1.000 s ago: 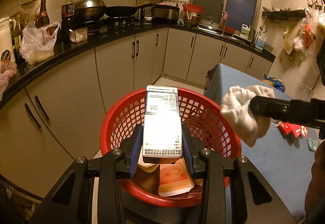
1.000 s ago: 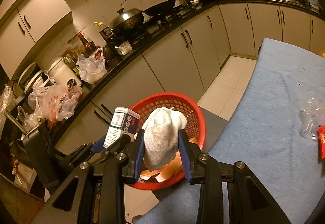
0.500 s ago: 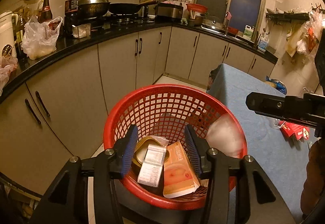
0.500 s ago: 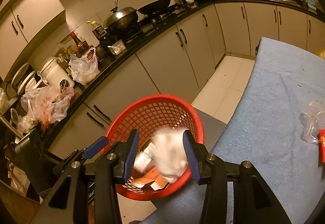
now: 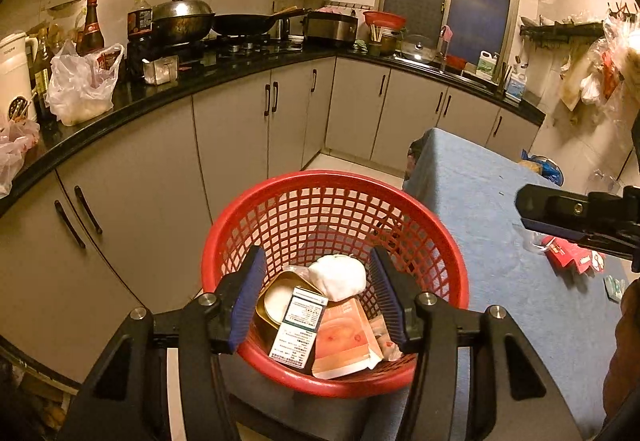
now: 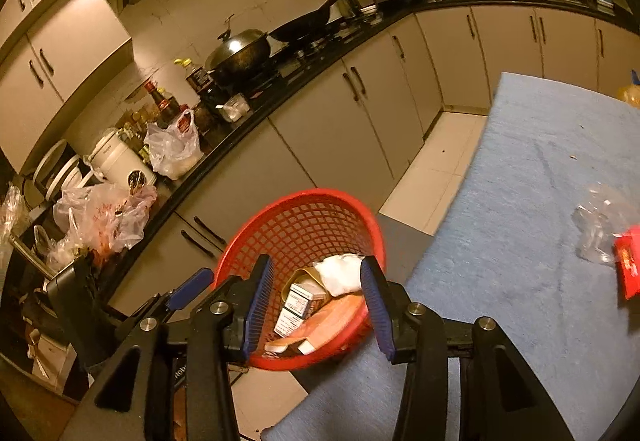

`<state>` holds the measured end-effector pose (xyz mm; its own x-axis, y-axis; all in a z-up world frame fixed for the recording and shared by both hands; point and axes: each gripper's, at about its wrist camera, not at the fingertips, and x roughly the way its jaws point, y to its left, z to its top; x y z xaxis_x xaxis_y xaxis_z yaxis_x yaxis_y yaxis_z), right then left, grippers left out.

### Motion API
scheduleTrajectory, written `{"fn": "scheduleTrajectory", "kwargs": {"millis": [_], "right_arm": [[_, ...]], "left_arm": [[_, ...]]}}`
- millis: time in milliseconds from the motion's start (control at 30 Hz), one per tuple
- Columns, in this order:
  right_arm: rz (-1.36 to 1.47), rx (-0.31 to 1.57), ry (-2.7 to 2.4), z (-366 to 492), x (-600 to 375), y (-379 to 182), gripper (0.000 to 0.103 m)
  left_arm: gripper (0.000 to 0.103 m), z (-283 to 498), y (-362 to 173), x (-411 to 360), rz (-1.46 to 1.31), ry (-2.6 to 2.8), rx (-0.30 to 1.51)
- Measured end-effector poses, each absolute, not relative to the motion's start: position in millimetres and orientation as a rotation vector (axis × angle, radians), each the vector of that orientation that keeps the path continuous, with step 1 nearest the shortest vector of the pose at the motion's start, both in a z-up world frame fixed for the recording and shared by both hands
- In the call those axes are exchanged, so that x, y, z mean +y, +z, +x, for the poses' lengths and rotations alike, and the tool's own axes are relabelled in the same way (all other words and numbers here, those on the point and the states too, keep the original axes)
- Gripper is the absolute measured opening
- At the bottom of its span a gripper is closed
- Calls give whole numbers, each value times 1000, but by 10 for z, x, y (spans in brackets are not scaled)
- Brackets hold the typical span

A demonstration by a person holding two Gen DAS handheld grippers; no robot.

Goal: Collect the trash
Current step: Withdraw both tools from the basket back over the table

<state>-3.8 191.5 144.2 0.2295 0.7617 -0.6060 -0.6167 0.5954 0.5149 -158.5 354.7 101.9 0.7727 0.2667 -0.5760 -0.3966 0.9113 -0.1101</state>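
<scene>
Red basket (image 5: 440,241) mouth was open above; inside, wad (image 5: 338,277), carton (image 5: 298,329) & packet (image 5: 344,341) covered its floor

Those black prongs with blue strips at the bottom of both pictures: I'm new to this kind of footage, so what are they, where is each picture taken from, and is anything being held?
They are the fingers of two tools a person carries, one per hand. Each tool has a camera looking forward along its fingers. One picture comes from the left hand-held gripper, the other from the right hand-held gripper. Both are open and hold nothing. Below them stands a round red plastic mesh basket with trash inside: a white crumpled cloth wad, a white printed carton, a gold round tin and an orange paper packet. Beside it, the blue cloth-covered table carries a crumpled clear plastic wrapper and a red packet.
</scene>
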Motion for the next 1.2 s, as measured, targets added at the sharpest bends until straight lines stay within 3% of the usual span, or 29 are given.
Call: {"fn": "scheduleTrajectory", "kwargs": {"millis": [1200], "right_arm": [[302,1006,733,-97,-13,823,52]], "left_arm": [[57,-1151,873,1777,-37,99,681]]}}
